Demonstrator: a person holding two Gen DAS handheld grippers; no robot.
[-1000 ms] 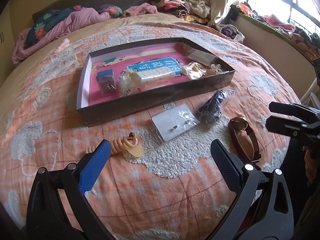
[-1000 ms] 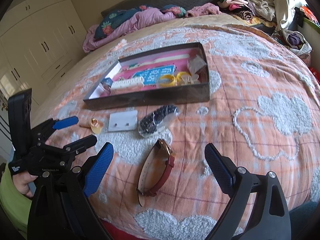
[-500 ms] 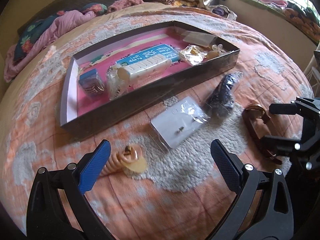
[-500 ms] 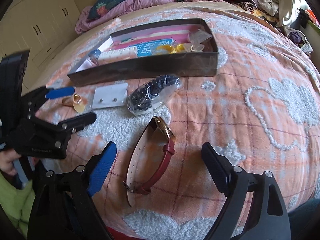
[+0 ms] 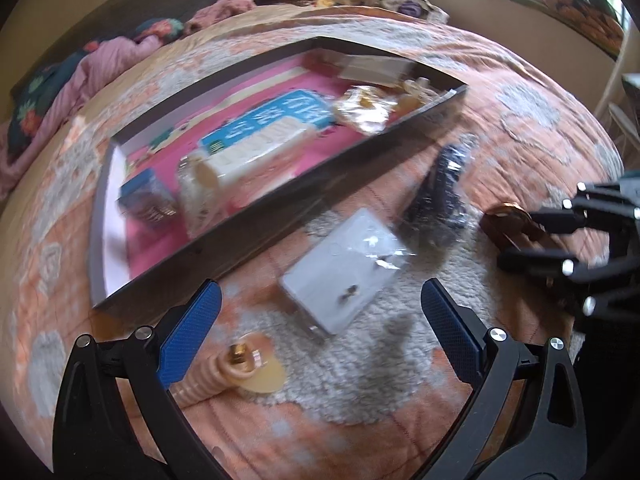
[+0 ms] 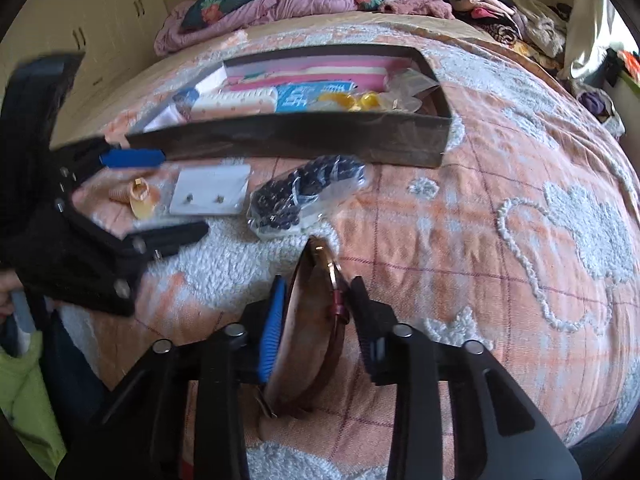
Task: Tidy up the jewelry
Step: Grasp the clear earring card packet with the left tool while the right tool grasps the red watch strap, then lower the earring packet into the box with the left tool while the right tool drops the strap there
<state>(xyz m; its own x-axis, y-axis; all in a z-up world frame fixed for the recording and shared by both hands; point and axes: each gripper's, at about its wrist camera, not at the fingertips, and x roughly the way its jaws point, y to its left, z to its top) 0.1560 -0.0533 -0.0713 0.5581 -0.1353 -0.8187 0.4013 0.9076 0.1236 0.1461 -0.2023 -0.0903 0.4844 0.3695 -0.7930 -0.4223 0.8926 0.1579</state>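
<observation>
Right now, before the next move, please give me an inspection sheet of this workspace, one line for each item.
Surface: bed with orange patterned bedspread.
Job's things: watch with red strap; bagged dark beads; earring card; ring on coiled holder; all outside the tray, which holds packaged items.
Clutter: nothing seen on the bedspread.
Grippers: right tongs shut on the watch; left tongs open, near the earring card.
Cables: nothing seen.
Surroundings: heaped clothes, pink bedding, wardrobe.
</observation>
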